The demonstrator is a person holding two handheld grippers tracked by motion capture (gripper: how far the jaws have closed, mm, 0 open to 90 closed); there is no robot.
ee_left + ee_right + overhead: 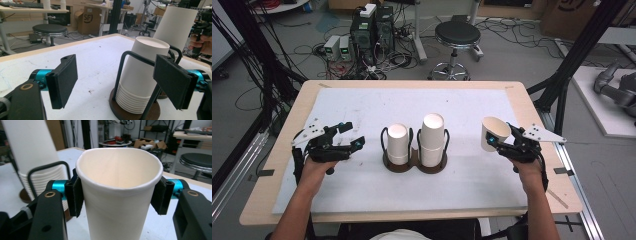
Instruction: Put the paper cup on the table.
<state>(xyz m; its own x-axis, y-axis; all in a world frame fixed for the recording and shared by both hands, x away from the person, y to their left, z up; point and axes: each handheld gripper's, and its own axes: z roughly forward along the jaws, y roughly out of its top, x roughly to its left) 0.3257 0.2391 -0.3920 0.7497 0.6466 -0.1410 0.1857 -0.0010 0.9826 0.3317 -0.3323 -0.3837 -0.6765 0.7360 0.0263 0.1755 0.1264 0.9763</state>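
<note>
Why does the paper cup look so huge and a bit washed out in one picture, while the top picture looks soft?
Right gripper view: the white paper cup sits clamped close to the lens in the right gripper, so it looms, its pale inside evenly lit without glare. High view: grainy and soft throughout, with faint shadows beside the two stacks of white cups on the white table mat.

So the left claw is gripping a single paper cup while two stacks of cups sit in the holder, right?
Not quite: the right claw grips the single paper cup, as the right gripper view shows. The left claw is open and holds nothing. Two stacks of cups do sit in the holder.
</note>
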